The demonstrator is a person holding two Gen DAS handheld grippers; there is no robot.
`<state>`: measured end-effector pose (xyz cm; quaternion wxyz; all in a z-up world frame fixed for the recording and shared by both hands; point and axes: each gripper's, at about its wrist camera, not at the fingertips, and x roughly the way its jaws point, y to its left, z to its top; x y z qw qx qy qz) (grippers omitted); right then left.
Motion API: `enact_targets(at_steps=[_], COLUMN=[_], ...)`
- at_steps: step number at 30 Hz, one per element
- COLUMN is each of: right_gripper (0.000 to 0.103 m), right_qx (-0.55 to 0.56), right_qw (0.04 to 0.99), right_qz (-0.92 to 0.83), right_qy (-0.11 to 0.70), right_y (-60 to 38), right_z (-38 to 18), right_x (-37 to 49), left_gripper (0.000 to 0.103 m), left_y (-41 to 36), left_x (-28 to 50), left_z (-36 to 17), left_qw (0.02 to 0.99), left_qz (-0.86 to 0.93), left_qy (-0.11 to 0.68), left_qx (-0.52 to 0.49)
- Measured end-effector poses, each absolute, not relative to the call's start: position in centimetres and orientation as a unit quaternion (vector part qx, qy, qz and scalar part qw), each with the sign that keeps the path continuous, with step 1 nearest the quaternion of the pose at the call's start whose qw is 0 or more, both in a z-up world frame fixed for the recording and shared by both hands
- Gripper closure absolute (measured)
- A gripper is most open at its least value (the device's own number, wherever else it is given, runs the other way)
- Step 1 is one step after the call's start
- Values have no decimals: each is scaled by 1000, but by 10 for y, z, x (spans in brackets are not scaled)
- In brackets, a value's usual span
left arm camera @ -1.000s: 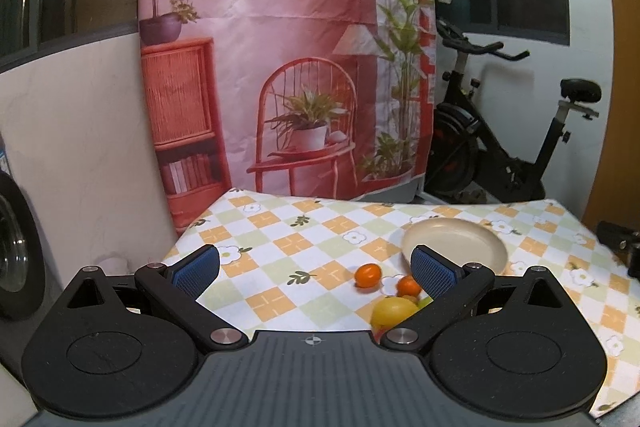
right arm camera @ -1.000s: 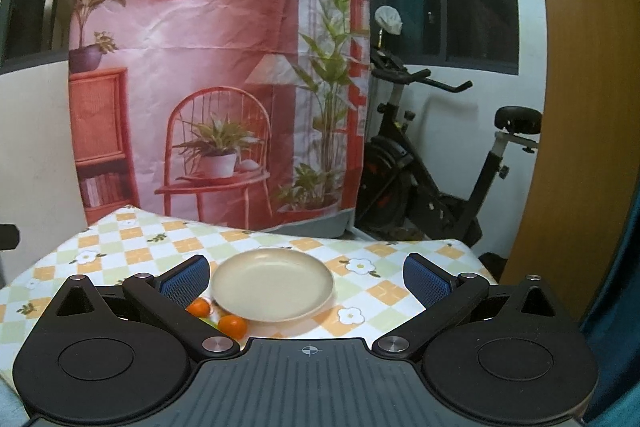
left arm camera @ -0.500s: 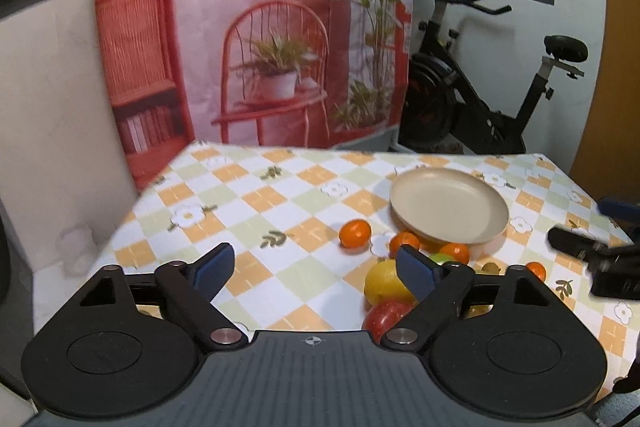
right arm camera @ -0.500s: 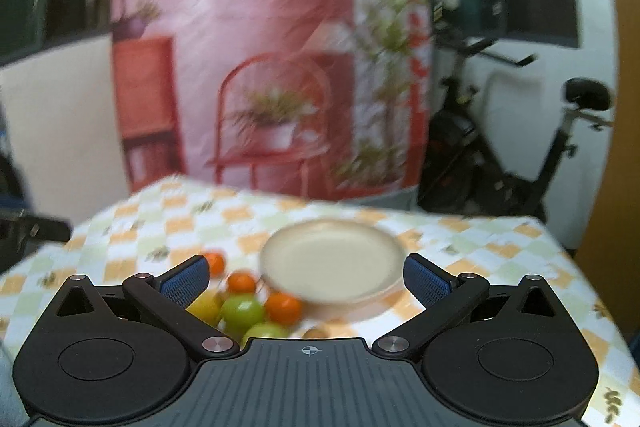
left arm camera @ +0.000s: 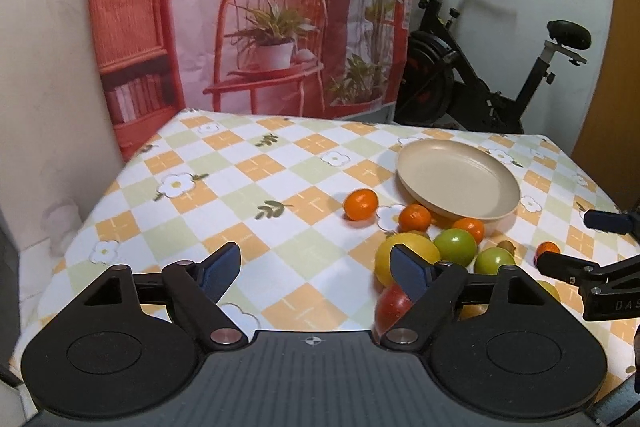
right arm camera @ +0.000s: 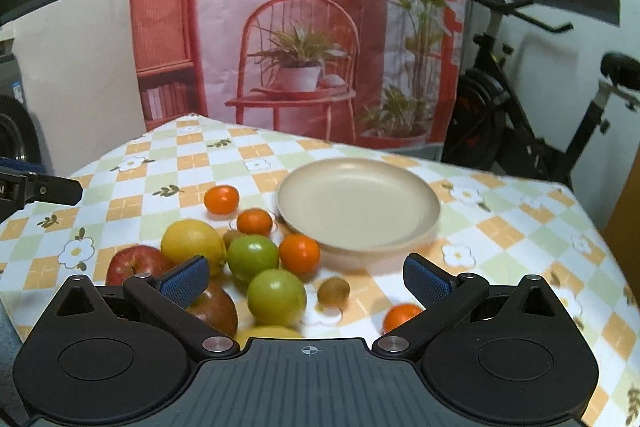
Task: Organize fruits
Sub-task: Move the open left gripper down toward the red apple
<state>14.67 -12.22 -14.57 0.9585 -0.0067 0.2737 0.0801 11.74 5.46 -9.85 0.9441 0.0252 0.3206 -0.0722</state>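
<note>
In the left wrist view, the left gripper (left arm camera: pixel 314 269) filled the lower part of the frame. Its fingers (left arm camera: pixel 218 269) had just been closing a little, but they stood apart with nothing between them, only the checked cloth of the worktop (left arm camera: pixel 248 195). The fruits lay at the right of centre: a smooth yellow lemon (left arm camera: pixel 404 253), a round green fruit (left arm camera: pixel 456 247) and a small glossy orange (left arm camera: pixel 361 203) a little apart from the others. The empty beige plate (left arm camera: pixel 458 179), round and shallow, stood just behind them, probably as the place to collect them.

In the right wrist view, the right gripper (right arm camera: pixel 306 279) hung low over the same heap, fingers wide apart and holding nothing. A red apple (right arm camera: pixel 138 263) lay at the lower left and a brown kiwi (right arm camera: pixel 334 291) near the centre. In my judgement both grippers were placed for a first pick.
</note>
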Motion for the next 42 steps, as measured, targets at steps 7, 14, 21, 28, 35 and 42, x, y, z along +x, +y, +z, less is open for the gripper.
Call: enact_targets(at_steps=[7,14,21,28,35,42], right_gripper=[0,1,1,4,5,6], right_qx=[0,5,0,8,10,-25], right_qw=[950,943,944,945,945,941], right_qz=[106,121,125,115,116,149], right_qy=[294,310,305,307,307,302], right_y=[-121,-119,-118,-122,-125,-110], right_z=[-155,-157,-157,-166,-169,-158], right_x=[151,153,145,133,128,134], left_gripper=[31,37,39,39,39,45], left_y=[53,51,47,44,43,61], left_x=[124,122,116,110,110,132], left_z=[-108,-113,-113,-116,-119,-101], left_qw=[930,928,927,925,922,914], left_qz=[-113,-131,-139,-142,-146,-174], left_qy=[348,348,348,352,357,364], left_qx=[-1,-4,-1,-12,-19,-28])
